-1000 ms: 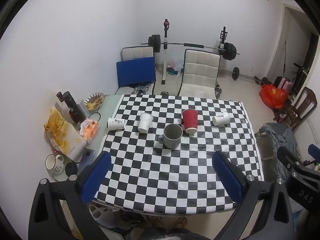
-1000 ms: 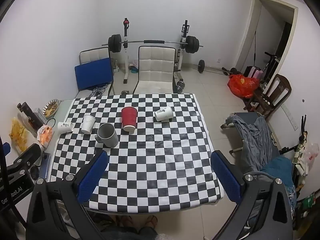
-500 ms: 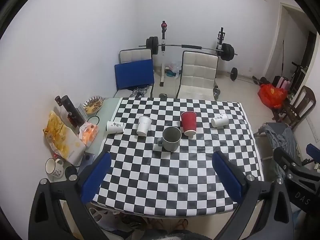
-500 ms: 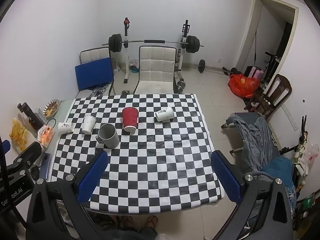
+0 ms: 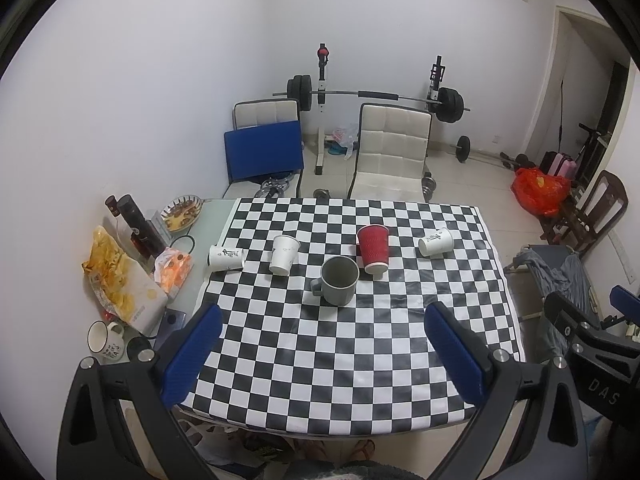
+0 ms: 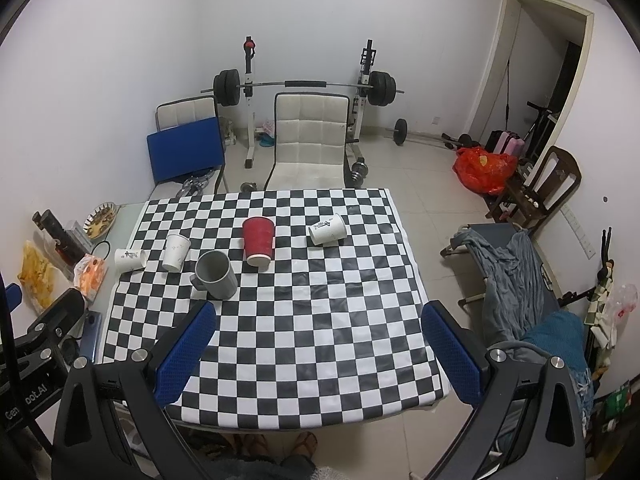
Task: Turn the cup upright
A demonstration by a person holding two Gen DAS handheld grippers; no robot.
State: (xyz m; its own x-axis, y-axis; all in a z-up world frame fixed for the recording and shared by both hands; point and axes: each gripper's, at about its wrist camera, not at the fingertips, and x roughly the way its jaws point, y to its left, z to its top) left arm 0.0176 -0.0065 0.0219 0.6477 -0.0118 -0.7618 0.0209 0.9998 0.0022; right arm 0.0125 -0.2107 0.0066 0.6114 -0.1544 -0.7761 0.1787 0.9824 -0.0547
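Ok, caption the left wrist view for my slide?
Open left tongs above checkered table; red cup inverted, gray mug upright.

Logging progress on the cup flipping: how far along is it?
Barely started. The grey mug stands upright already. Nothing is in hand: the left gripper and right gripper are open, above the table's near edge. Left: the red cup and one white cup are upside down, and two white cups lie sideways.
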